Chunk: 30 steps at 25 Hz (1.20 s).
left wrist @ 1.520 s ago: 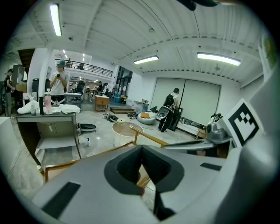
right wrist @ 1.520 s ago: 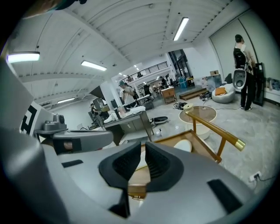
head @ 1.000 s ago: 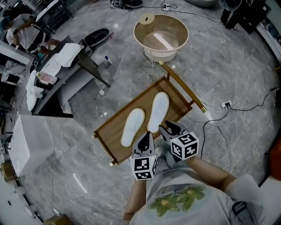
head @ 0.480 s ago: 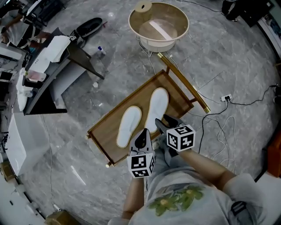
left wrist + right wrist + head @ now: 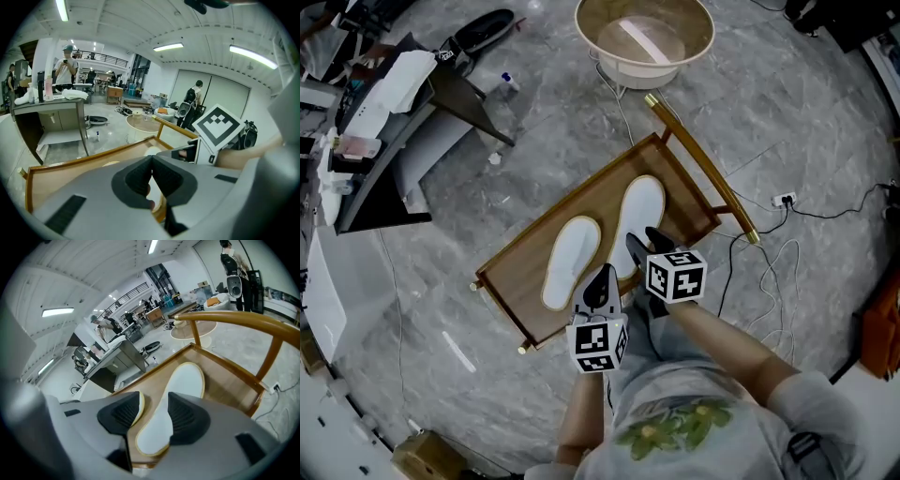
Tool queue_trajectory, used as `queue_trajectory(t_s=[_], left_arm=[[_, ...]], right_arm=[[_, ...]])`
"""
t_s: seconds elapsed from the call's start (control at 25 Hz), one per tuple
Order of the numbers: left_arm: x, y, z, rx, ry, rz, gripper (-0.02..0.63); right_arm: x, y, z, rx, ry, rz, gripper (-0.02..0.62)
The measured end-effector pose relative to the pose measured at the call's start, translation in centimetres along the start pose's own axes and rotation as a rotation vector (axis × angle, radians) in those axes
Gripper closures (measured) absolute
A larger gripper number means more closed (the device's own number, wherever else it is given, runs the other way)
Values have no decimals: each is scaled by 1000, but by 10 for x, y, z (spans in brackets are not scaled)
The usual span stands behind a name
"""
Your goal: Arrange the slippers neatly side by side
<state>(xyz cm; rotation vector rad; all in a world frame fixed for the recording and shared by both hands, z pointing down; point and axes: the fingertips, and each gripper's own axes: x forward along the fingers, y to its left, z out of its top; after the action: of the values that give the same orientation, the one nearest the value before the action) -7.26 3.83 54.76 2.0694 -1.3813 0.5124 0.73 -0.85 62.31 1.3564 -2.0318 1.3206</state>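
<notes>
On the tray (image 5: 520, 281) in the middle of the head view, the left slipper (image 5: 572, 264) lay with its long axis running from lower left to upper right. The left gripper (image 5: 603, 278) sat just off its lower right edge, jaws pressed together on nothing. The right slipper (image 5: 641, 217) ran nearly parallel but sat further toward the upper right, so the pair looked out of line. The right gripper (image 5: 641, 242) was the nearer one to it. Its jaws had just been opening and stood wide, with that slipper's near end showing between them, unpressed, and its length stretching away from the fingers. That near end was covered in the head view. The left gripper view hid nearly all of the left slipper. Whether the two slippers touched was hard to make out.
</notes>
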Motion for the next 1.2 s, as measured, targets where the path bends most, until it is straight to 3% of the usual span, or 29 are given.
queue_trajectory(t_s=[0.56, 0.88, 1.2], left_arm=[[21, 4, -6, -59, 14, 5, 591], [26, 10, -8, -66, 23, 15, 591], [32, 7, -14, -61, 48, 3, 591]], right_arm=[[46, -29, -18, -31, 117, -99, 425], [57, -39, -27, -53, 159, -156, 551], [55, -41, -24, -81, 175, -146, 566]])
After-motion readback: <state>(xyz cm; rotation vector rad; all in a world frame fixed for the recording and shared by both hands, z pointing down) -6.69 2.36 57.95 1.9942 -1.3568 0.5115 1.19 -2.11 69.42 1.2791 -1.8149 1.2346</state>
